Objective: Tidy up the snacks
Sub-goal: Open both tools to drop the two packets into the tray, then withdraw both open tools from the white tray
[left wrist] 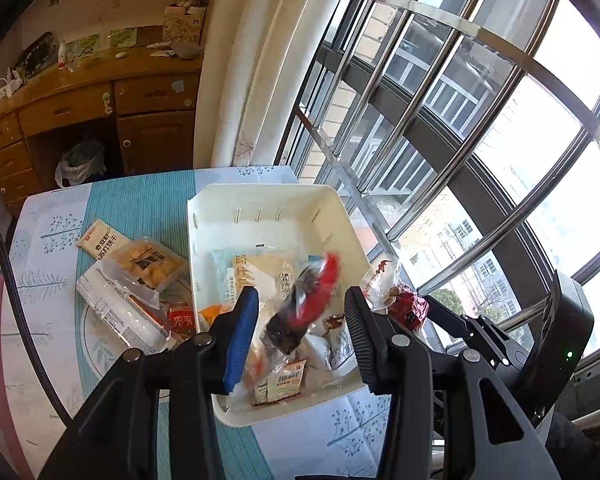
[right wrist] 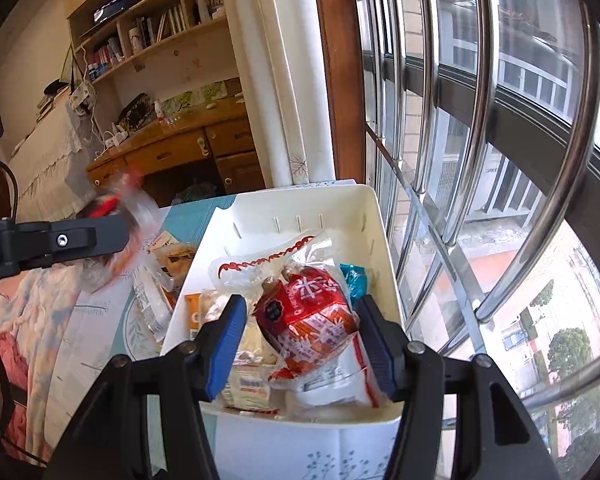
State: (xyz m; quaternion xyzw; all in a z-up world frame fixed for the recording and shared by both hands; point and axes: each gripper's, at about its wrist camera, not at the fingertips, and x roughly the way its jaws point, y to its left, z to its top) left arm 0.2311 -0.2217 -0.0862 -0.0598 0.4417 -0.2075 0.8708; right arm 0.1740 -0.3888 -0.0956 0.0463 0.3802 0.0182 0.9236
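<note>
While both grippers hung over the white bin (left wrist: 278, 200), the sorting looked well under way but not finished. Several packets already lay in the bin: pale wrappers, an orange one, and a teal one (right wrist: 354, 276) at the far right.

The left gripper (left wrist: 300, 326) had a dark snack with a red wrapper (left wrist: 300, 304) between its fingers, blurred. The side glimpse in the right wrist view suggested the packet was pinched there, though contact with the pads did not show clearly, so I would call it a likely grip, not a sure one.

The right gripper (right wrist: 302, 344) had a red packet in clear plastic (right wrist: 308, 312) between its fingers. The fingers stood fairly wide, and the bag filled the gap. It seemed carried above the bin, not resting in it, yet I could not tell for certain that the pads pressed on it.

Left of the bin, a small pile (left wrist: 132, 284) lay on the tablecloth (left wrist: 140, 204): a white sachet, a clear pack of yellow biscuits and a long clear pack. By my judgement those were left to move, after the two packets at the grippers went in.
</note>
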